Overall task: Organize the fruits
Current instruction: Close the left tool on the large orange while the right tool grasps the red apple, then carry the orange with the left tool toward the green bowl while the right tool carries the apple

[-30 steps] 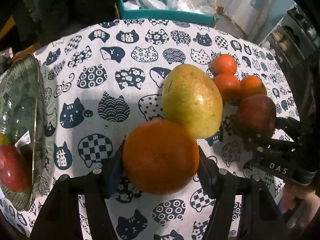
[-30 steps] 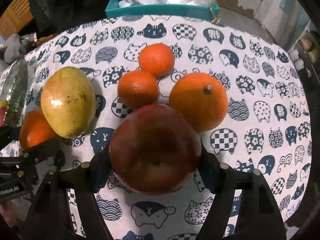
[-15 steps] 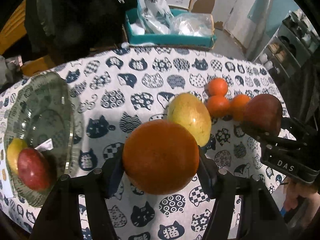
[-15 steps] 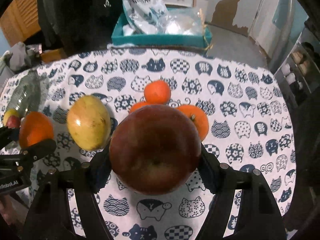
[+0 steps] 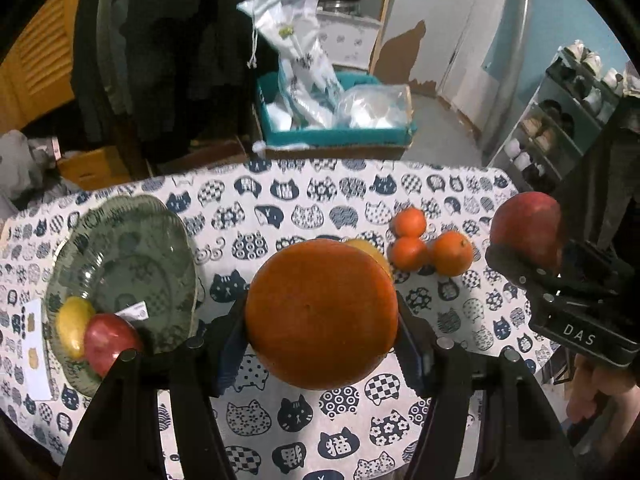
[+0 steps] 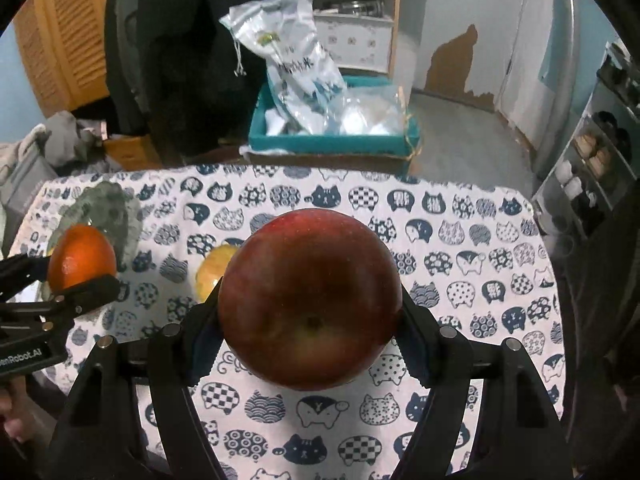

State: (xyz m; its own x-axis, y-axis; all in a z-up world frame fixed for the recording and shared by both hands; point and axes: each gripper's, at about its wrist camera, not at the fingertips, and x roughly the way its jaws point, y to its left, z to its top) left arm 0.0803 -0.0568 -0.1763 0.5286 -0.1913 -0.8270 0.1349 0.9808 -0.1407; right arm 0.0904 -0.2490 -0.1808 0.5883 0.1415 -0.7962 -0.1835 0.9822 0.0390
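Cat-print tablecloth (image 5: 280, 200); mango (image 5: 372, 250) mostly behind orange (image 5: 320, 314).

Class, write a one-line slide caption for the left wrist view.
Left gripper holds a large orange above the cat-print tablecloth, beside a glass plate of fruit.

Both wrist views look steeply down, sharing the tablecloth (image 5: 280, 200).

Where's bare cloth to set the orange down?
Bare tablecloth lies between the glass plate and the three small oranges, and along the near edge. Crowded: around the mango and the plate's near rim by the apple.
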